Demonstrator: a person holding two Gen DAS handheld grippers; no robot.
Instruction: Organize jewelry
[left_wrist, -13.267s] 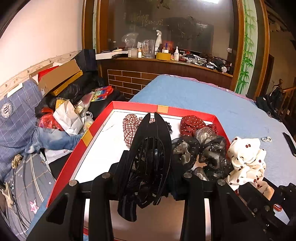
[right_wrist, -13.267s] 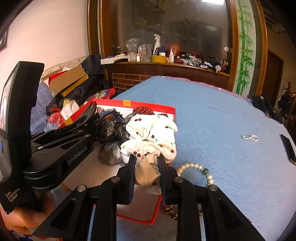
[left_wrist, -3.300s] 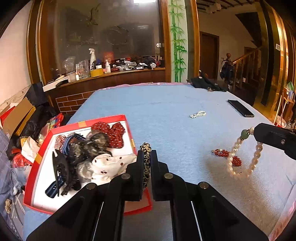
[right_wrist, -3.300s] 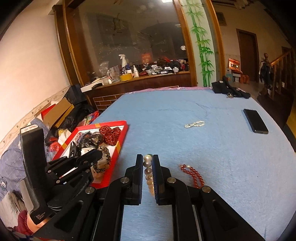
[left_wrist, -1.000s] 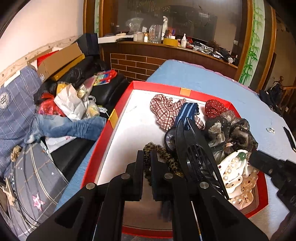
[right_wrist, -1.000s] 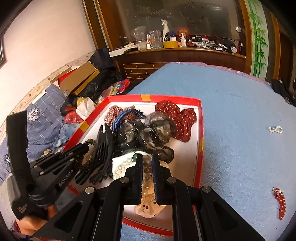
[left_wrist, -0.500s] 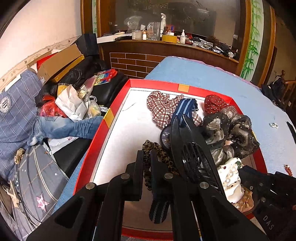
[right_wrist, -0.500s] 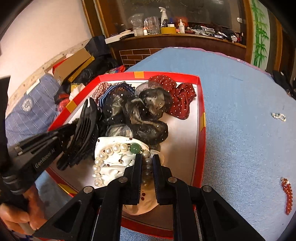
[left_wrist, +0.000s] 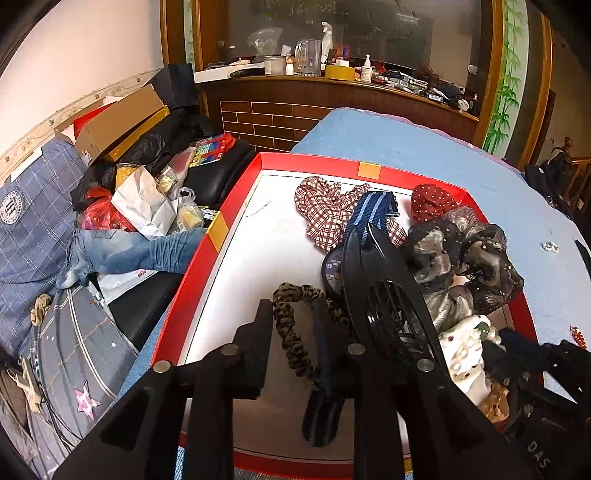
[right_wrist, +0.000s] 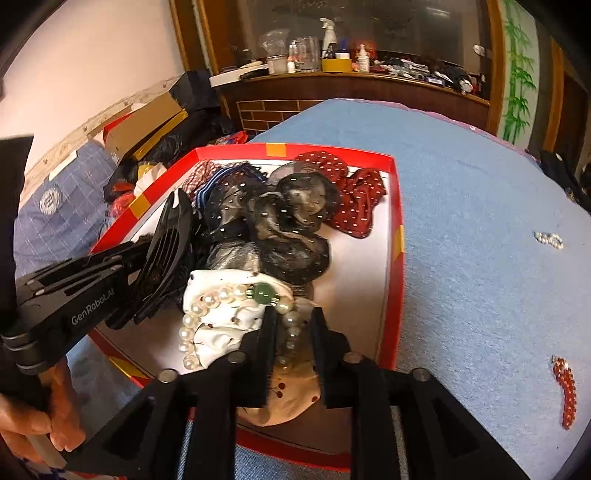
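Both grippers angled down over the red-walled, white-floored cardboard tray (right_wrist: 398, 236)

The left gripper (left_wrist: 291, 314), marked "GenRobot.AI", is opening around the leopard-print fabric scrunchie (left_wrist: 291, 332); the right gripper (right_wrist: 291, 321) is opening around the white pearl bracelet with a green bead (right_wrist: 236, 295), laid in the tray.

Pearl bracelet (right_wrist: 229, 306) lies on scrunchies (right_wrist: 288, 221) inside the tray (right_wrist: 397, 236).

Both hand-held grippers opening, pearl bracelet (right_wrist: 221, 295) now in tray (right_wrist: 397, 236)
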